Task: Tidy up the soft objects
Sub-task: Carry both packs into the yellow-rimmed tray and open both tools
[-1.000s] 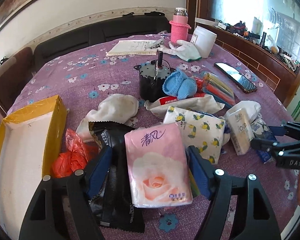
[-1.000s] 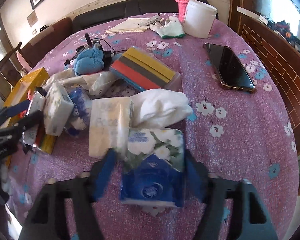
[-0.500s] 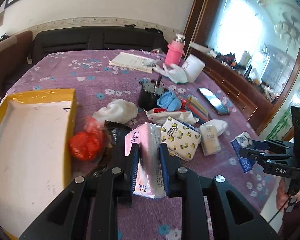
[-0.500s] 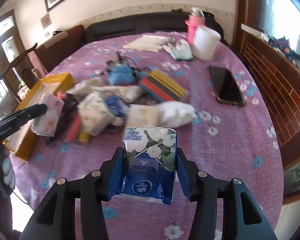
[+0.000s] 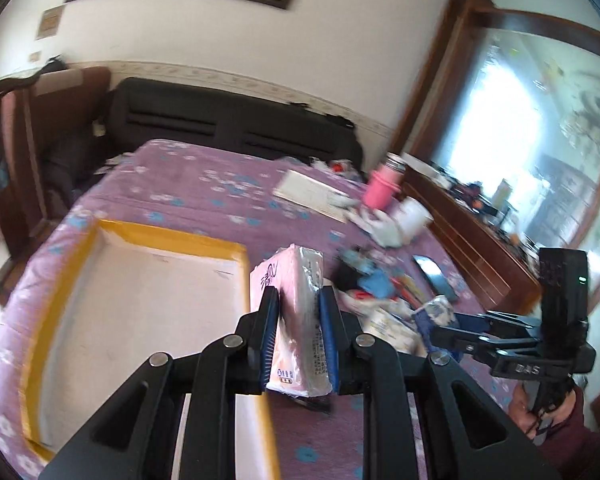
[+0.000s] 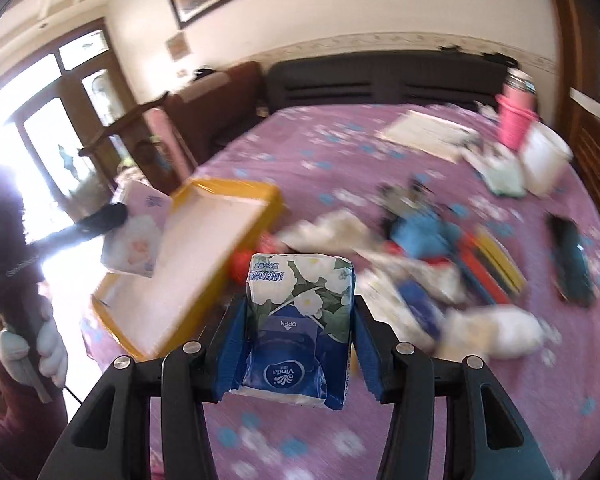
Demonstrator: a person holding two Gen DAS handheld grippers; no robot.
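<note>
My left gripper (image 5: 298, 312) is shut on a pink tissue pack (image 5: 296, 320) and holds it in the air beside the right rim of the yellow box (image 5: 152, 236). My right gripper (image 6: 296, 336) is shut on a blue floral Vinda tissue pack (image 6: 300, 328), lifted above the table to the right of the yellow box (image 6: 236, 192). The pink pack also shows in the right wrist view (image 6: 136, 236), on the box's far side. The blue pack also shows in the left wrist view (image 5: 434, 312).
A pile of soft things lies mid-table: a white cloth (image 6: 332, 228), a blue knit item (image 6: 420, 236), an orange bag (image 6: 242, 260), more tissue packs. A phone (image 6: 572, 264), a pink bottle (image 6: 516, 120) and a white tub (image 6: 546, 160) stand further right. Purple floral tablecloth (image 6: 540, 400) throughout.
Both grippers rose and swung left toward the yellow box with their packs. The left pack now hangs at the box's rim.
</note>
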